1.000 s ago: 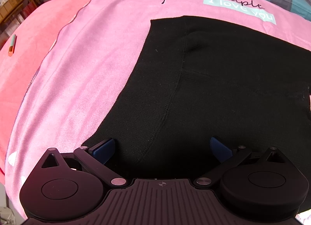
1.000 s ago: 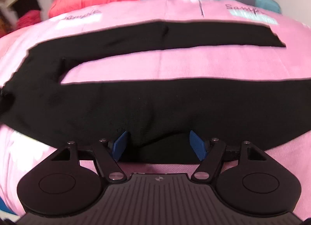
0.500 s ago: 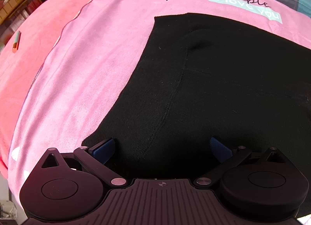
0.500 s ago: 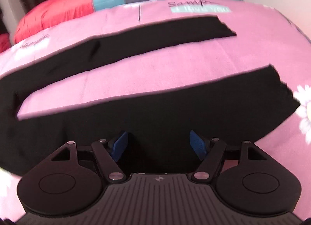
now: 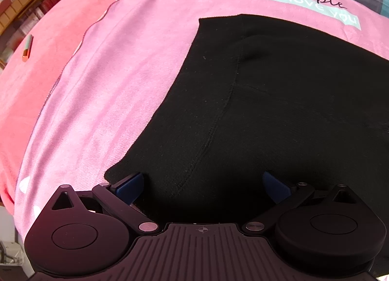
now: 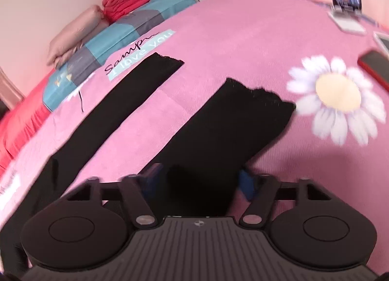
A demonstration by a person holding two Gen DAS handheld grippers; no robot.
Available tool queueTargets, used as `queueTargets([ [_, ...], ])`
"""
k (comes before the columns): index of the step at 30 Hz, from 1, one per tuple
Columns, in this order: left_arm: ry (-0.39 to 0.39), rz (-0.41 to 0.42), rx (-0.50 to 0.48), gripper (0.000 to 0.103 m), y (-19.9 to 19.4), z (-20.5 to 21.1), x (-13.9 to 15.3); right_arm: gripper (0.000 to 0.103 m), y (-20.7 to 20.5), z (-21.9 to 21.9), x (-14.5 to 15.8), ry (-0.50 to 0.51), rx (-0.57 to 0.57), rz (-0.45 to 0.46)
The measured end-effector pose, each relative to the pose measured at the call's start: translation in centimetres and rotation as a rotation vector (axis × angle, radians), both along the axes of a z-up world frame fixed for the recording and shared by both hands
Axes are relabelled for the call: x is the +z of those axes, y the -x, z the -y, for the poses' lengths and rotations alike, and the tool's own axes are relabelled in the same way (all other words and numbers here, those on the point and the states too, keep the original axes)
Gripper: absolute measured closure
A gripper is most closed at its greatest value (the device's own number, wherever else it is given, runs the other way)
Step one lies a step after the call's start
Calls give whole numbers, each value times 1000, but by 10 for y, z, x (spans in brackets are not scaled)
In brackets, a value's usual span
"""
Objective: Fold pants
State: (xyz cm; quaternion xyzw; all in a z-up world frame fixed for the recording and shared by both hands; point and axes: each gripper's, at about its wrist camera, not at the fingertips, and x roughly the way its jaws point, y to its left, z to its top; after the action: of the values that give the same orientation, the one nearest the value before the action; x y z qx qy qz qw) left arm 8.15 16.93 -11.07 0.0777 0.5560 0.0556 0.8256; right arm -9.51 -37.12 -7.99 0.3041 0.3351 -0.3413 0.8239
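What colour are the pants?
Plain black pants, clearest in the left wrist view.

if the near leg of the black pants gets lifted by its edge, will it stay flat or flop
Likely flop: the black pants lie limp and flat on the pink blanket, a thin knit by the look of the stitched seam. Probably light, so the leg should drape from the right tongs and its ragged cuff trail.
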Motion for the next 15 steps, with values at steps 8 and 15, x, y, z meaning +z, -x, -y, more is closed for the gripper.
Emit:
queueTargets([
  [8,6,3,10,0,1,-1,0,90,49,29,-1,-148,-122,123],
  [15,-17,19,17,0,5,7,19,49,46,10,17,-80,-159,78],
])
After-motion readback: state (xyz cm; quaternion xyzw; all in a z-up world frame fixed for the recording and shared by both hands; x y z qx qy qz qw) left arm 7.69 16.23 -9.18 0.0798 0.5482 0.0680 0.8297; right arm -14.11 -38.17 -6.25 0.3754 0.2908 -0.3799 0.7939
